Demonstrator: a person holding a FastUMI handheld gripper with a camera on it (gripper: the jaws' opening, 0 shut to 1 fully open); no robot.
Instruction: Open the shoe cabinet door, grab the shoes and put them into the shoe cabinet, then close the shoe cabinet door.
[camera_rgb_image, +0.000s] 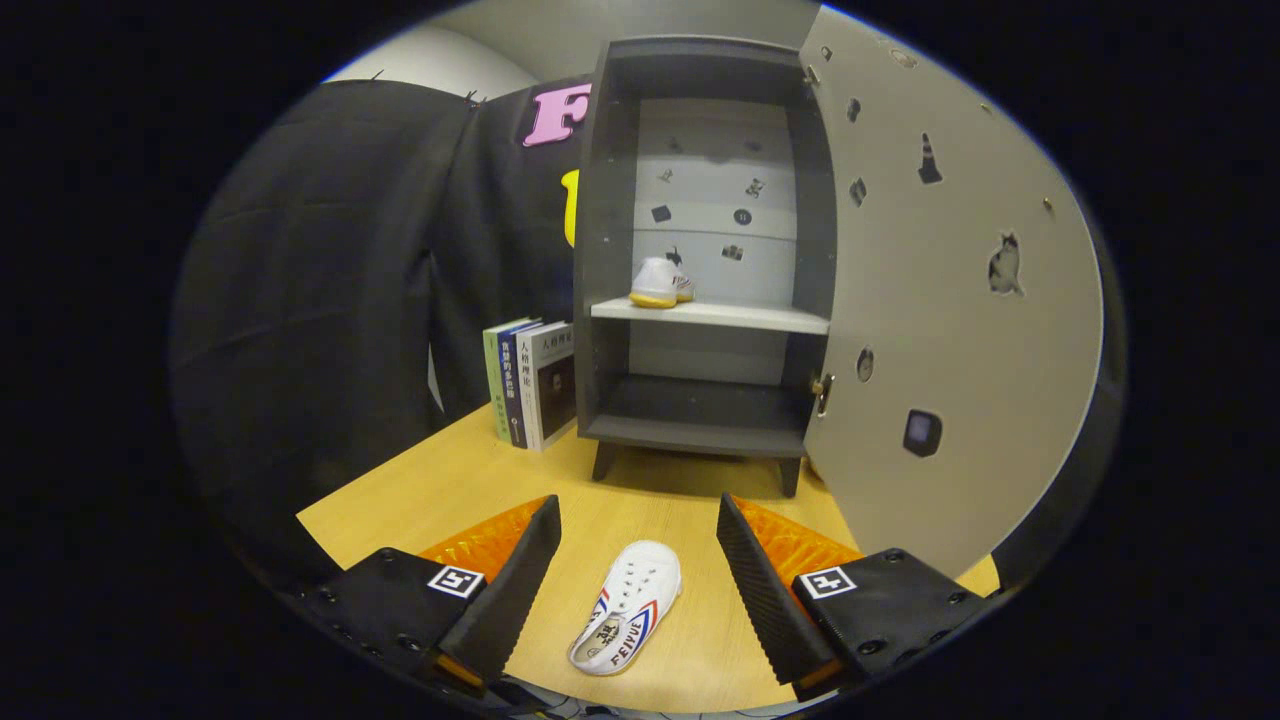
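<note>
Cabinet door (950, 300) already swung wide, one shoe (660, 283) sits on the mid shelf (720, 316). So we're on the grab step for shoe no. 2 (628, 620), lying on the bench (440, 480) btwn the fingers (535, 580), which are spread & gripping nothing. Next, I'd say: drop lower, pinch its sides, lift twd the shoe cabinet (700, 400)

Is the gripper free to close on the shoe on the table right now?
Probably yes: the gripper is open, the white shoe lies on the table between its fingers, nothing between them.
</note>
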